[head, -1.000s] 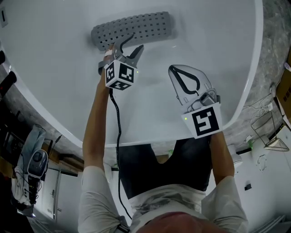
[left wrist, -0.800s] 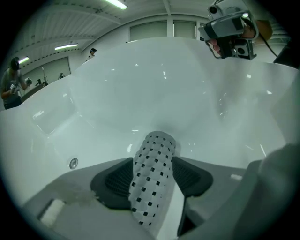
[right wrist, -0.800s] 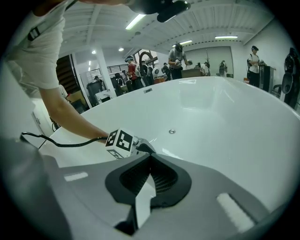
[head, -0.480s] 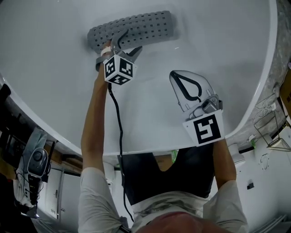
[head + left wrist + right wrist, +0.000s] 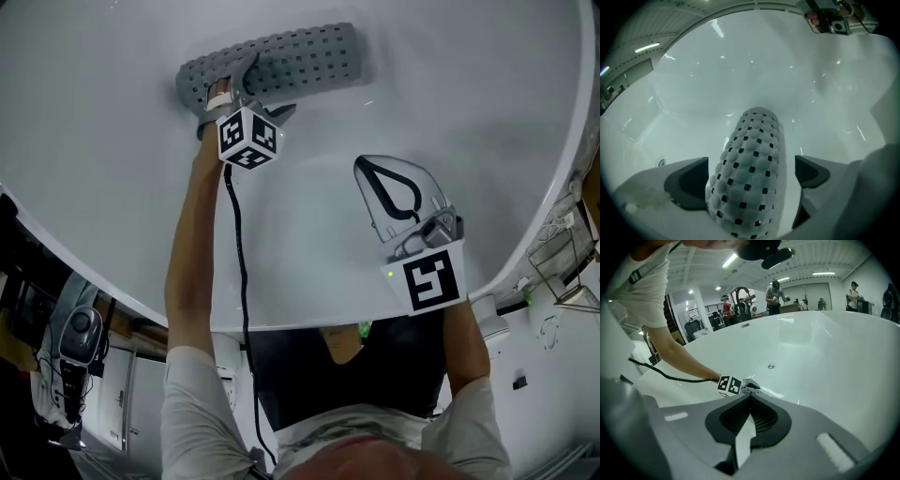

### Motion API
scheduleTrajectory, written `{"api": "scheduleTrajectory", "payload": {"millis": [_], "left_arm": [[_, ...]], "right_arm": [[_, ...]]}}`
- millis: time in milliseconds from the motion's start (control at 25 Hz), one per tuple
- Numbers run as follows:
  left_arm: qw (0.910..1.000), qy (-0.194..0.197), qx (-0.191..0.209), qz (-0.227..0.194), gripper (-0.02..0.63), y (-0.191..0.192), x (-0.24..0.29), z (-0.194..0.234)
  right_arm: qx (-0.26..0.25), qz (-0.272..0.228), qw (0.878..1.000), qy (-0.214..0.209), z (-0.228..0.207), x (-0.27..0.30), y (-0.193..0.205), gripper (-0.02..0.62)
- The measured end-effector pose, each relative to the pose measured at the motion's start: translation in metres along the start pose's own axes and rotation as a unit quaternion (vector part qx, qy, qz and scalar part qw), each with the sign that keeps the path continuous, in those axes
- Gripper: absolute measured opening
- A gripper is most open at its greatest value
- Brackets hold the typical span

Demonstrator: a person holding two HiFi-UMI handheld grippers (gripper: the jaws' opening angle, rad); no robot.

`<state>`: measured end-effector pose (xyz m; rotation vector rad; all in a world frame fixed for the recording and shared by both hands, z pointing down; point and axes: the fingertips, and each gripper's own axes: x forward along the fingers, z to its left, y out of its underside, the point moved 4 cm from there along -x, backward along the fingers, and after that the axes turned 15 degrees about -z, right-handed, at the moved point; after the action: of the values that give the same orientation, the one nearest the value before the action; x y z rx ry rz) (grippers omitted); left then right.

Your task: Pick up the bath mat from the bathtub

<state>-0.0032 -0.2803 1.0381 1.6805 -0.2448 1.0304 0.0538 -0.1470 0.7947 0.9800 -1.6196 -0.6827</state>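
The bath mat [image 5: 281, 58] is grey, dotted with square holes and rolled into a tube. It lies on the floor of the white bathtub [image 5: 112, 141]. My left gripper [image 5: 262, 89] points steeply down at the mat's left end. Its jaws are opening and straddle the roll. In the left gripper view the mat [image 5: 750, 173] fills the gap of the gripper [image 5: 752, 174], and neither dark pad [image 5: 689, 180] presses on it. My right gripper [image 5: 360, 163] hangs shut and empty over bare tub floor, to the right of the mat. Its tips meet in the right gripper view [image 5: 750, 394].
A black cable [image 5: 239, 244] trails from the left gripper along the forearm. The tub rim [image 5: 525, 216] curves round on the right, with a wire rack [image 5: 562, 272] beyond it. A small round fitting [image 5: 771, 366] sits in the tub wall. Several people stand far off.
My left gripper has sunk onto the mat's left end and its jaws have spread round the roll. The right gripper has barely shifted and stays shut.
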Motion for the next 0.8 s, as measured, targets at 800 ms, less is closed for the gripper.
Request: {"api": "scheduleTrajectory", "payload": {"millis": [800], "left_arm": [[0.9964, -0.010, 0.055, 0.064, 0.617, 0.048, 0.044, 0.003]], "right_arm": [[0.012, 0.006, 1.000, 0.009, -0.005, -0.006, 0.026, 0.003]]}}
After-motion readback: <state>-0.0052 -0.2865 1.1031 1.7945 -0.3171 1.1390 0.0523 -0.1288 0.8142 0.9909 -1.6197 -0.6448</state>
